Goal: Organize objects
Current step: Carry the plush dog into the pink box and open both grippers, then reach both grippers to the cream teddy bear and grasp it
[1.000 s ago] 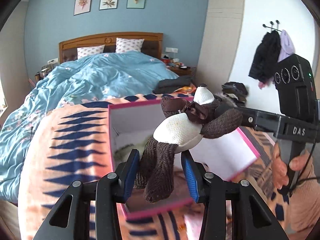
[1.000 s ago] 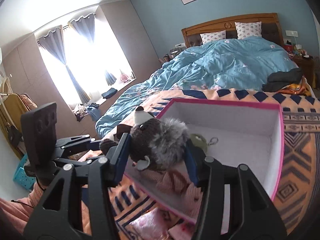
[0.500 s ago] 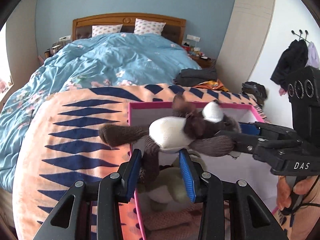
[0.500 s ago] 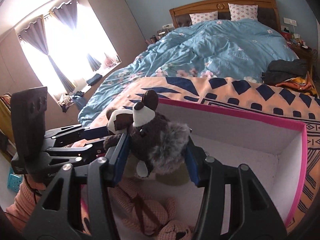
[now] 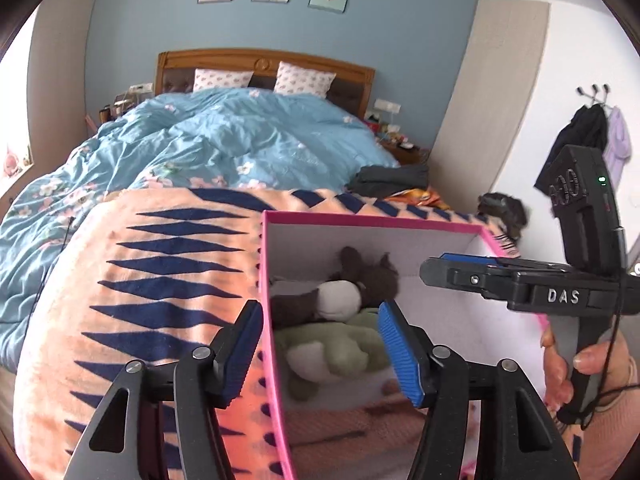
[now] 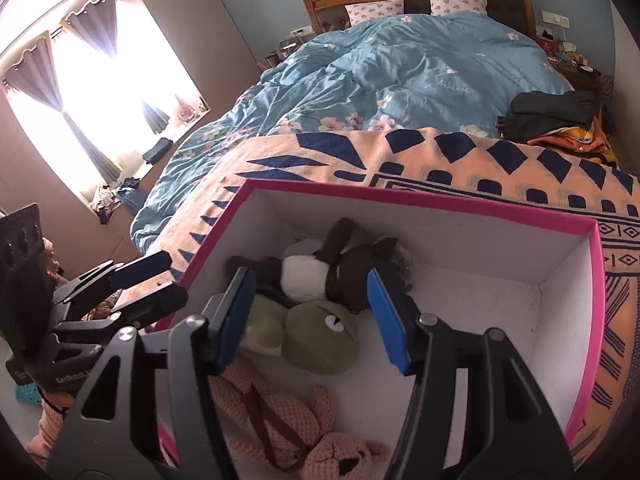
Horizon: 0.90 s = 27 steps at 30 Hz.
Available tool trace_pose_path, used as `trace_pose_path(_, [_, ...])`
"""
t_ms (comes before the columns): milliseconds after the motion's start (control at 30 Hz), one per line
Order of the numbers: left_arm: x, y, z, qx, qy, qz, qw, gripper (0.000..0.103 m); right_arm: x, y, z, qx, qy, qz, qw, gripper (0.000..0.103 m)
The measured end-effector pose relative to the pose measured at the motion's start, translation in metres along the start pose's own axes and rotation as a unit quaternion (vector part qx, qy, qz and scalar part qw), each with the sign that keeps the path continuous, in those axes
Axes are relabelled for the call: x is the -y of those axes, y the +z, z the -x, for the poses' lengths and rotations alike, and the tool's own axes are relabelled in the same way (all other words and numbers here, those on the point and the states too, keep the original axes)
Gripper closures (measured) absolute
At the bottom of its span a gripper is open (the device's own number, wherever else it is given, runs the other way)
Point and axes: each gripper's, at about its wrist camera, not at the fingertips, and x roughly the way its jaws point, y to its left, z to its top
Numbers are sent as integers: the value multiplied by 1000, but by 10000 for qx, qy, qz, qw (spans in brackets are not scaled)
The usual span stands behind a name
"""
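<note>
Both tools spread wide, empty, above box (image 6: 596, 280)

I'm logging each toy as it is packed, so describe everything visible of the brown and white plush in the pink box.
The brown and white plush is a soft toy of knitted-looking dark brown fabric with a white belly, a fuzzy grey tuft at the head and floppy limbs, one pointing up. It lies on its side at the back of the pink-rimmed box, resting on the green frog plush. Both the left gripper and right gripper are open and clear of it.
</note>
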Motion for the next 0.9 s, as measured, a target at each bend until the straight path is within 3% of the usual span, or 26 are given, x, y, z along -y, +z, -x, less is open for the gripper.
trace_pose_path(200, [30,-27,46,365,-493,-367,9974,29,-15,-29,48,341,260,274,9987,43])
trace_pose_path(333, [59,-51,64,398,-723,-735,9939,29,-26,-64,84,568,241,562,9965,41])
trace_pose_path(567, [106,-102,72,168,-1079,-1261,9860,29,-21,-138,130,732,117,642,9952,39])
trace_pose_path(900, [131,-162,59,-360,-1193,-1278,9839,29,20,-229,147,487,-207,-104,9985,39])
